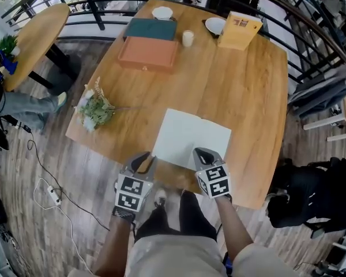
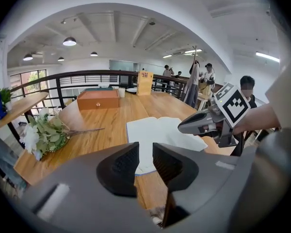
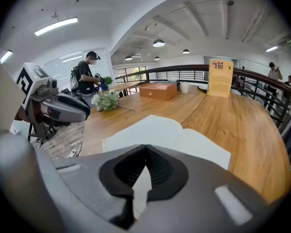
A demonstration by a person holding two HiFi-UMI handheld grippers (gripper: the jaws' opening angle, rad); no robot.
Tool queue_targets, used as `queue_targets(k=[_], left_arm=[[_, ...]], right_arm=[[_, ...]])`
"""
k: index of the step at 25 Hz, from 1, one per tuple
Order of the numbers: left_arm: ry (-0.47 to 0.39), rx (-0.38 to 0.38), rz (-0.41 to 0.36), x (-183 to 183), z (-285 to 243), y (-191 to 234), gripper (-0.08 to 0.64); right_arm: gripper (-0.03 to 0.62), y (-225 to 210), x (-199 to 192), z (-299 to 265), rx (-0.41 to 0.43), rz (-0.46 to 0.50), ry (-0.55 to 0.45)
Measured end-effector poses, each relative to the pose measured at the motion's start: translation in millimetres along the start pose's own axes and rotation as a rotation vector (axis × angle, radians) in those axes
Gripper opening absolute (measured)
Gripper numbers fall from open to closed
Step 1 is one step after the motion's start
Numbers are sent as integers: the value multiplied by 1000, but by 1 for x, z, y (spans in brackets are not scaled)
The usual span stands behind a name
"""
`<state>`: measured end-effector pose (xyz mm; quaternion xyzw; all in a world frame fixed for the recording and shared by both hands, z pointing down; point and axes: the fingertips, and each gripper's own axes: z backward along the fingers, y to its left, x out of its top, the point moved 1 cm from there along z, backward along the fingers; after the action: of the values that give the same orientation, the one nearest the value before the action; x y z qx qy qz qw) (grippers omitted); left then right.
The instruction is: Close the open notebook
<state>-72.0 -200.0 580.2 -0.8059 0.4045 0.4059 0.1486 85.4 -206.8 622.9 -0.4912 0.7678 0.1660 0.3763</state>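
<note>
Table: wooden table (image 1: 242, 85) carries the open notebook (image 1: 190, 136), lying flat near my edge.
Left: my left gripper (image 1: 143, 160) sits beside its near-left corner, jaws narrowly apart, empty.
Right: my right gripper (image 1: 205, 154) sits over its near edge, jaws together.

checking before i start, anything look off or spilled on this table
Nothing spilled or damaged. The open notebook lies askew to the table edge; a flower bunch lies on its side near the left edge.
</note>
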Motion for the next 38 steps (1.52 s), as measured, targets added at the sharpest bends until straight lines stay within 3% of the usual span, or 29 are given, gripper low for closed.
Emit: queue_targets(k=[16,28,38], left_arm=[[107,-24,125,-40,-25,1,164],[193,-33,158,-65,-38,0,198],[226,-51,313,-73,-51,3,219]], right_arm=[[0,-2,-36,-23,23,-72,136],[0,-4,-45,-29,-4,-43,188],[0,-4,-47,-32,-13,-25,180]])
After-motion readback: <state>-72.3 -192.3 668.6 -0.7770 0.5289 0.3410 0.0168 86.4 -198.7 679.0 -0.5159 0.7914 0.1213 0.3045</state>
